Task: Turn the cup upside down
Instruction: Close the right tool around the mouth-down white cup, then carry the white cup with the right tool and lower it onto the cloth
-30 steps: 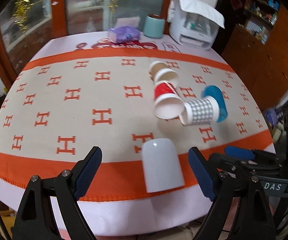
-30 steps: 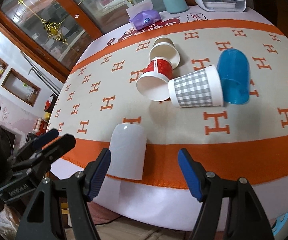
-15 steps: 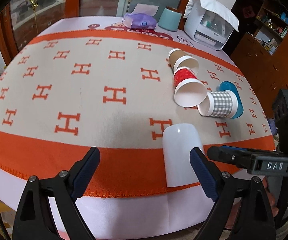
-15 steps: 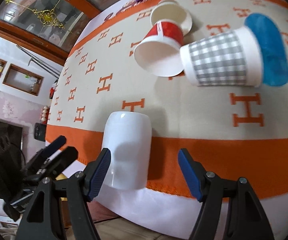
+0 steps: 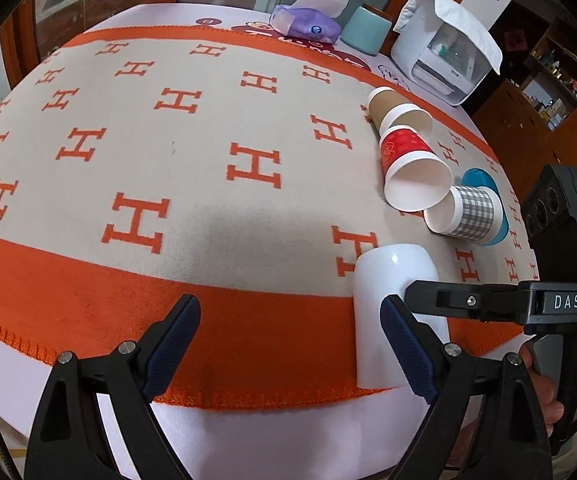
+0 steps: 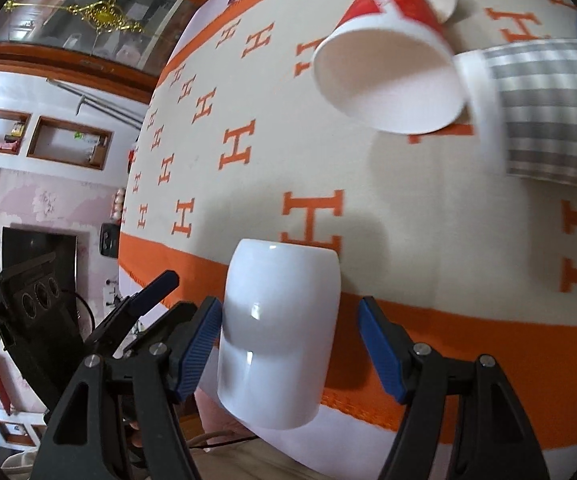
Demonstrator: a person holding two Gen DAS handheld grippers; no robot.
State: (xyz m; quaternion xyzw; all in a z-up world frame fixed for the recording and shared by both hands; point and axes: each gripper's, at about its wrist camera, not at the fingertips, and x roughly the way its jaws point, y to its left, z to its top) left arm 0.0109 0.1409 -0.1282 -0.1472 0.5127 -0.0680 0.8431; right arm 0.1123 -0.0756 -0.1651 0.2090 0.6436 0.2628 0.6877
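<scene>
The right gripper [image 6: 290, 344] has closed right in over the last second, and now its blue pads sit either side of the glossy white ceramic cup [image 6: 278, 332], which stands mouth-down near the table's front edge on the orange border of the H-patterned cloth [image 5: 192, 184]. Jaws spread wide, left pad just about touching the wall, right pad clear, so no grip yet. This is the reach step, I'd say; next it must squeeze, lift and roll the wrist over. The left gripper [image 5: 288, 350] has swung aside, jaws open on nothing. Behind lie four tipped cups: red paper [image 5: 412, 168], brown paper [image 5: 396, 110], grey-checked paper [image 5: 462, 214] and blue plastic [image 5: 488, 188].
</scene>
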